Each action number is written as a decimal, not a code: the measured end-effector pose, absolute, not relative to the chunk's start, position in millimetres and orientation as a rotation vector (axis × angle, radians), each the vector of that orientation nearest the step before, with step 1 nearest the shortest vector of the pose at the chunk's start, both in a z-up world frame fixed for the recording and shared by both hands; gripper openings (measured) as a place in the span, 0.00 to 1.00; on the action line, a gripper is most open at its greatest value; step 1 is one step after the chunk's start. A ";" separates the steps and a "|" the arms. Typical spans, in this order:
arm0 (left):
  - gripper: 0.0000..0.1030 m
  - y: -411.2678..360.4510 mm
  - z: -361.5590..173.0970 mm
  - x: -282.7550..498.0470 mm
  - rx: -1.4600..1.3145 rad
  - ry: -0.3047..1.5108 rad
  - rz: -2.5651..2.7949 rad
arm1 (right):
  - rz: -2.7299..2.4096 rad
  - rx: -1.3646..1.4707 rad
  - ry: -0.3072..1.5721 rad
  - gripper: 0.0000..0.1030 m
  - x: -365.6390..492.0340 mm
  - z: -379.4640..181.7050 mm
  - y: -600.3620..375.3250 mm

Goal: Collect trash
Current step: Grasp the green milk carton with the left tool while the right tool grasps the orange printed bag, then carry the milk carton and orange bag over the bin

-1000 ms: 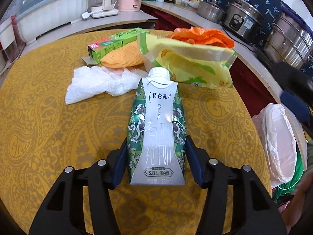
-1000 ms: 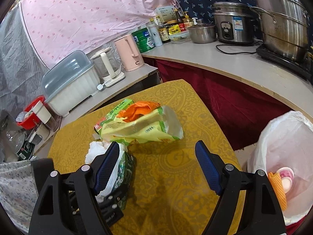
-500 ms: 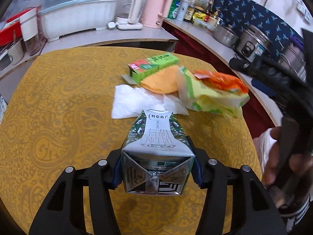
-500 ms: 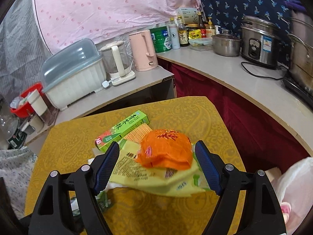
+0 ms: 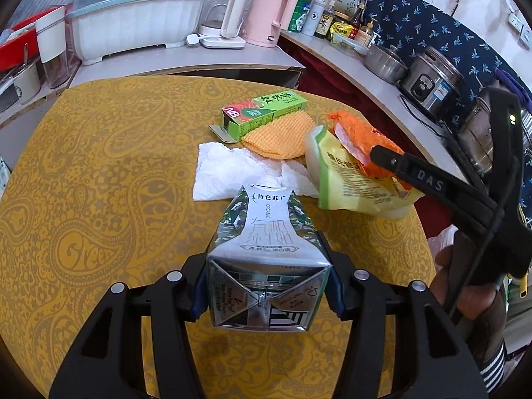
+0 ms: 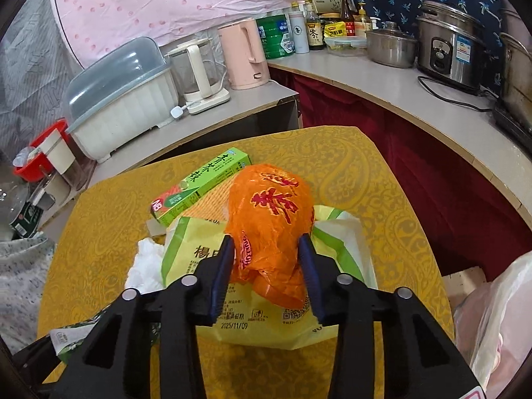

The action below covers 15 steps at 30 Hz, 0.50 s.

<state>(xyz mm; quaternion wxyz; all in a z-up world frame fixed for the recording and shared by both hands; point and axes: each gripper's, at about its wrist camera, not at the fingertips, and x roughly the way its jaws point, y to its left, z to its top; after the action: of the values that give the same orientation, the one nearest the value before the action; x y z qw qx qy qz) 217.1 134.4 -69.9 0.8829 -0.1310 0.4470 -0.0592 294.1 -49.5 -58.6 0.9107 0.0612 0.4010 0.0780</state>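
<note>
Now the left tool (image 5: 266, 286) clamps a milk carton (image 5: 266, 252), base toward the camera, lifted above the yellow tabletop (image 5: 99, 199). Right tool (image 6: 267, 266), jaws just closing, pinches the orange bag (image 6: 271, 212) lying on a yellow-green bag (image 6: 266, 319). Beyond the orange bag: green box (image 6: 202, 184), orange cloth (image 5: 279, 136); left of it, white tissue (image 5: 229, 173).
</note>
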 end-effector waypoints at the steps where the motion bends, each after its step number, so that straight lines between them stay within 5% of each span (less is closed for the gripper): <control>1: 0.50 133.4 -68.6 214.5 -0.273 0.930 -0.126 | 0.165 0.131 0.822 0.28 289.2 -56.7 -50.7; 15: 0.50 114.7 -25.1 153.0 -0.244 0.864 -0.172 | 0.216 0.236 0.672 0.22 199.6 10.1 -70.0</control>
<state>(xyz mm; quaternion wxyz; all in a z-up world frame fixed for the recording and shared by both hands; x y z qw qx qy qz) 153.0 114.7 -25.1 0.8973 -0.1176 0.4172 -0.0832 199.6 -70.0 10.1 0.9315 0.1153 0.3284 0.1055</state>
